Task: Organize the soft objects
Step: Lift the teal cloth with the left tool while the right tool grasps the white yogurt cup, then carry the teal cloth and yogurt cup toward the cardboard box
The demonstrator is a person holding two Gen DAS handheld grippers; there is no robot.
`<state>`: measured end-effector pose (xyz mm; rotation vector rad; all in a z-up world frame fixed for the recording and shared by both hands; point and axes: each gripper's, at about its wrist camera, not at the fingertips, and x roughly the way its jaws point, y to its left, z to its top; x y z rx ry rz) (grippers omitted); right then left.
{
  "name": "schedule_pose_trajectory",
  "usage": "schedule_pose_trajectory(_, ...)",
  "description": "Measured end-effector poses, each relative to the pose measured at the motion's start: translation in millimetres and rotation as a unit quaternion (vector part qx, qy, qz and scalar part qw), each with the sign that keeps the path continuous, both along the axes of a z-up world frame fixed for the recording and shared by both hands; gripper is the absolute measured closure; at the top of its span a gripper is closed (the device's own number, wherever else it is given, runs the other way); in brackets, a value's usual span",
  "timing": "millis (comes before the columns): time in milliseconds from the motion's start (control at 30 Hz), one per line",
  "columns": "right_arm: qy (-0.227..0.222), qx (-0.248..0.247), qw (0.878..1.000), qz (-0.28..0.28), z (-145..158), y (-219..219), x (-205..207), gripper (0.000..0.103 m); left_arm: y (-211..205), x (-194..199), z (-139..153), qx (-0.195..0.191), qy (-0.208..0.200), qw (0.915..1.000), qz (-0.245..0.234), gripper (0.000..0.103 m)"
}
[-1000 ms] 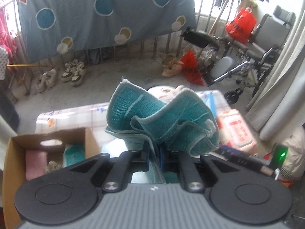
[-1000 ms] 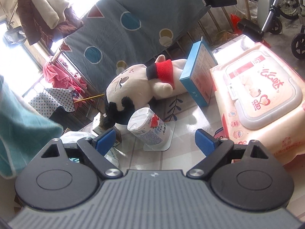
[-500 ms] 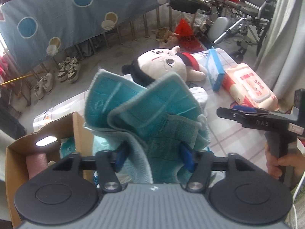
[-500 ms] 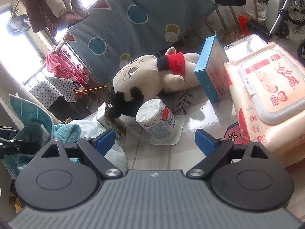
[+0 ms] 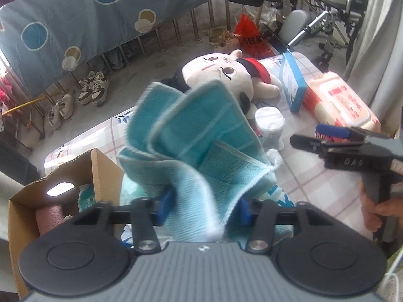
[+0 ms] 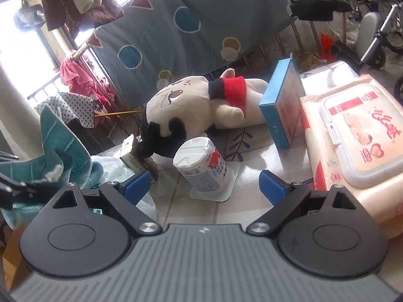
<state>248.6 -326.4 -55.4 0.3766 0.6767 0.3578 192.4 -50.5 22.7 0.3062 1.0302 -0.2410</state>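
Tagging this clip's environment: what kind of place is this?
Likely a lived-in home, on or beside an enclosed balcony: a bedsheet hangs over a railing, sneakers sit on the bare floor, and a wheelchair is parked behind the cluttered table.

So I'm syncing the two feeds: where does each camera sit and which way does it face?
Left wrist: on the left gripper, facing the teal cloth and cardboard box; right gripper and hand show.
Right wrist: on the right gripper, jaws open, facing the yogurt cup.
Shared: plush doll, cloth, cup.
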Motion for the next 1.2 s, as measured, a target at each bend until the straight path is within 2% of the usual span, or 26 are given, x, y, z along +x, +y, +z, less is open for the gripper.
schedule_pose_trajectory(100,0.0,-0.028,0.999,0.021,-2,18,12,0.007,8,5,5,-0.008,0.001,0.9999,0.015,0.084)
schedule_pose_trajectory(200,-0.01,-0.06,0.998,0.034,-3,36,23,0.007,15,7,9,-0.021,-0.001,0.9995,0.025,0.091)
schedule_pose_trajectory(367,-0.003,-0.073,0.997,0.023,-11,42,47,0.01,19,7,13,-0.033,-0.008,0.999,0.028,0.092)
schedule_pose_trajectory(433,0.011,-0.068,0.997,0.022,-17,40,57,0.018,18,6,13,-0.035,-0.01,0.999,0.026,0.092)
schedule_pose_trajectory(467,0.018,-0.062,0.998,0.023,-20,38,61,0.033,18,5,13,-0.036,-0.01,0.9989,0.027,0.093)
schedule_pose_trajectory(500,0.025,-0.044,0.998,0.031,-24,37,65,0.04,18,4,13,-0.037,-0.011,0.9989,0.026,0.093)
schedule_pose_trajectory(633,0.023,-0.044,0.998,0.025,-22,38,62,0.044,17,1,14,-0.04,-0.013,0.9988,0.024,0.093)
schedule_pose_trajectory(733,0.046,-0.005,0.999,0.021,-18,26,50,0.046,16,-2,15,-0.041,-0.015,0.9988,0.022,0.093)
schedule_pose_trajectory(867,0.117,0.1,0.988,0.02,-17,-7,13,0.047,17,-7,14,-0.046,-0.017,0.9986,0.019,0.093)
schedule_pose_trajectory(933,0.15,0.154,0.976,0.026,-23,-24,-12,0.047,16,-8,15,-0.049,-0.018,0.9985,0.015,0.092)
schedule_pose_trajectory(1067,0.215,0.279,0.936,0.025,-47,-59,-59,0.047,13,-11,16,-0.053,-0.023,0.9983,0.009,0.092)
schedule_pose_trajectory(1100,0.224,0.294,0.929,0.022,-50,-66,-66,0.046,12,-12,16,-0.055,-0.023,0.9982,0.01,0.093)
schedule_pose_trajectory(1133,0.225,0.297,0.928,0.02,-50,-70,-74,0.046,12,-12,16,-0.056,-0.023,0.9981,0.011,0.092)
schedule_pose_trajectory(1200,0.217,0.26,0.941,0.0,-43,-80,-87,0.043,11,-13,14,-0.057,-0.024,0.998,0.012,0.092)
